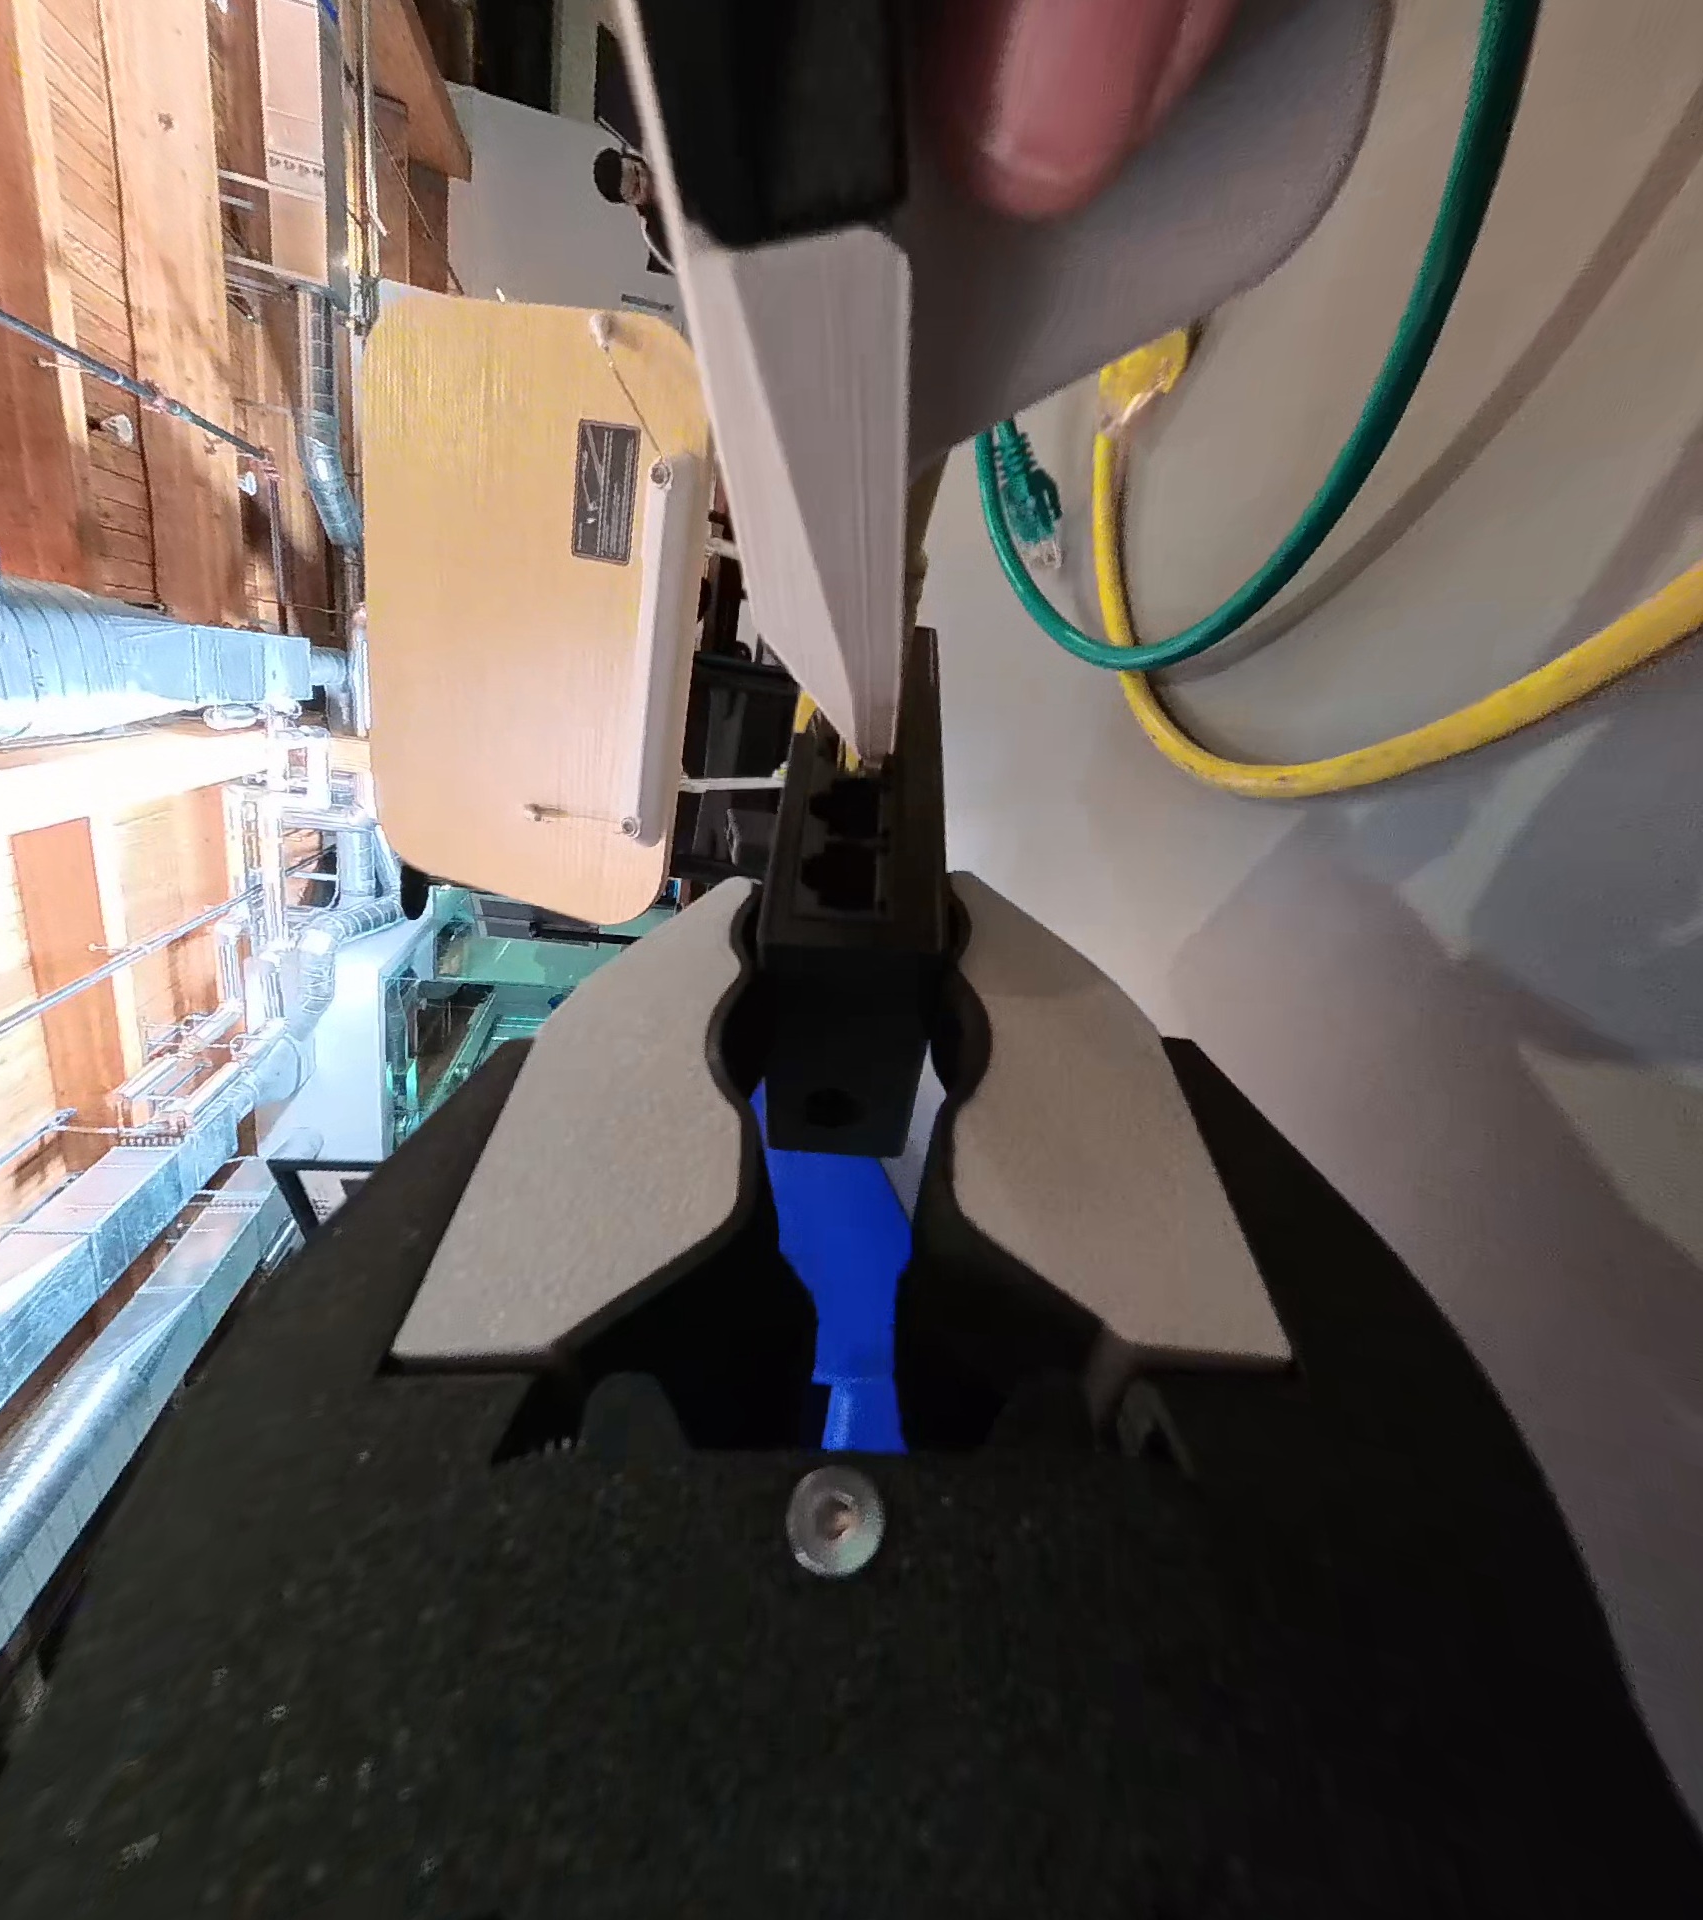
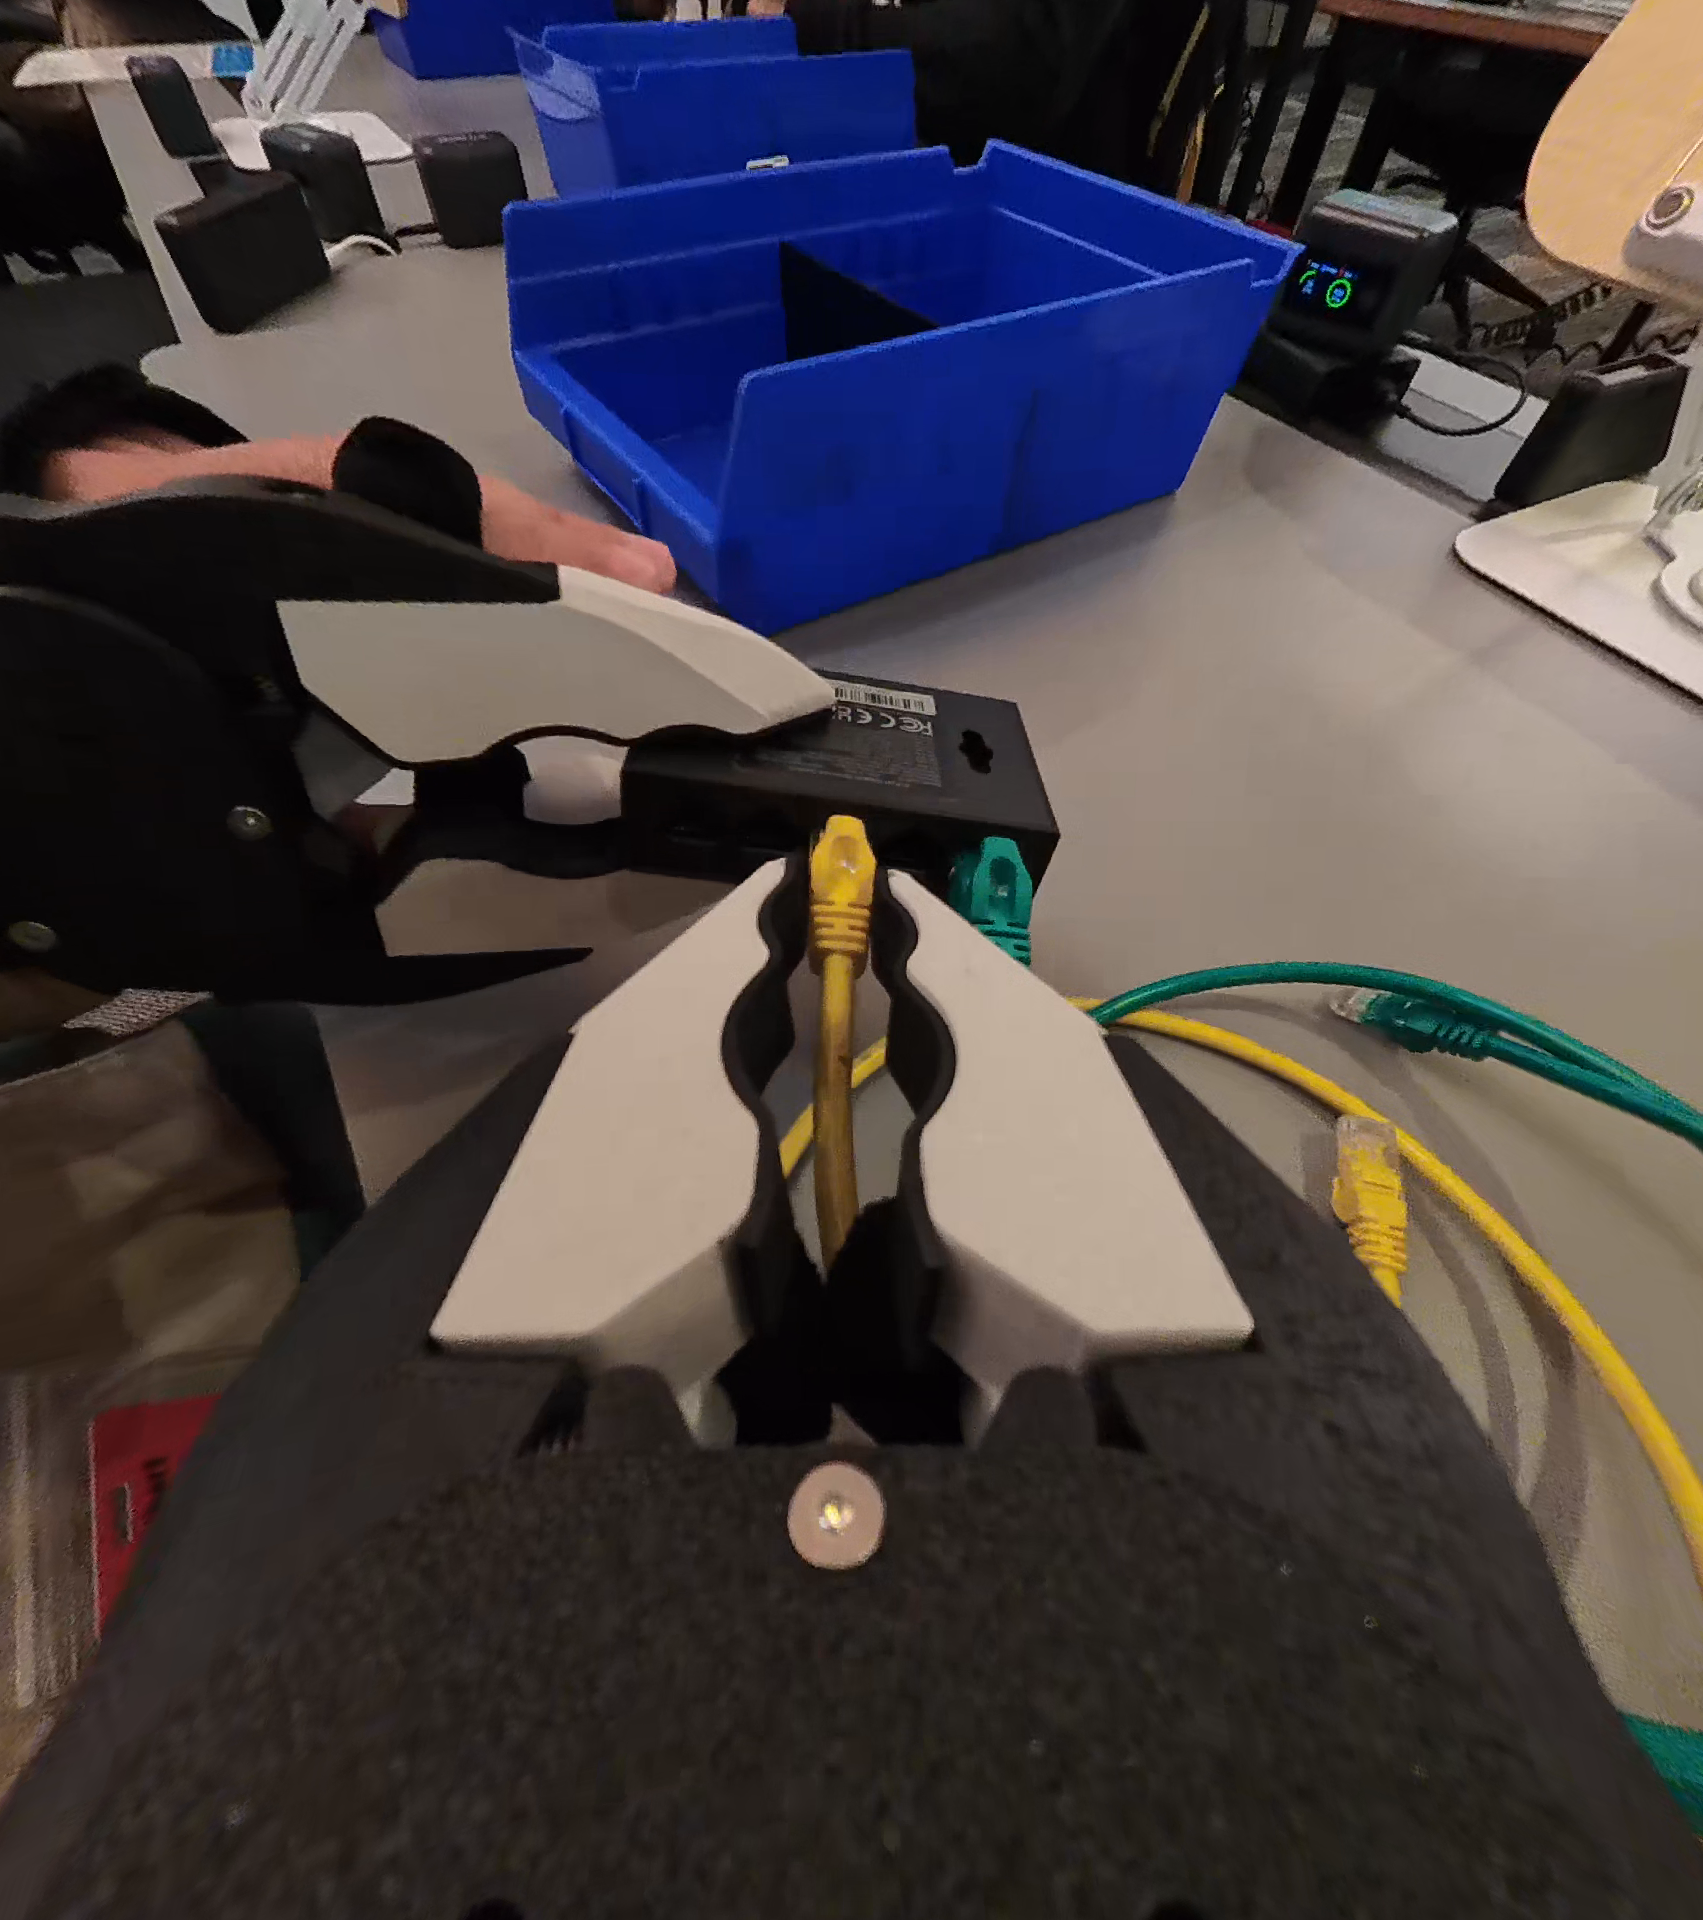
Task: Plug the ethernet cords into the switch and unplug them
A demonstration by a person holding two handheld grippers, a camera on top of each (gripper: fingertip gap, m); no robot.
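Note:
The black switch (image 2: pixel 930 758) is held just above the grey table (image 2: pixel 1346 727). My left gripper (image 2: pixel 681 790) is shut on its left end, and the left wrist view shows its jaws clamped on the switch (image 1: pixel 852 997) with two empty ports facing left. My right gripper (image 2: pixel 839 883) is shut on the yellow ethernet plug (image 2: pixel 839 862), whose tip is at a front port; I cannot tell if it is seated. A green plug (image 2: pixel 992 894) sits in the port to its right. A right finger (image 1: pixel 826 468) reaches the switch from above in the left wrist view.
A loose green plug (image 2: pixel 1387 1018) and a loose yellow plug (image 2: pixel 1366 1195) lie on the table at right, their cables looping there. A blue bin (image 2: pixel 878 364) stands behind the switch. A white lamp base (image 2: pixel 1605 582) is at far right. Black blocks (image 2: pixel 234 249) stand at back left. The tips of both grippers are at nearly the same place.

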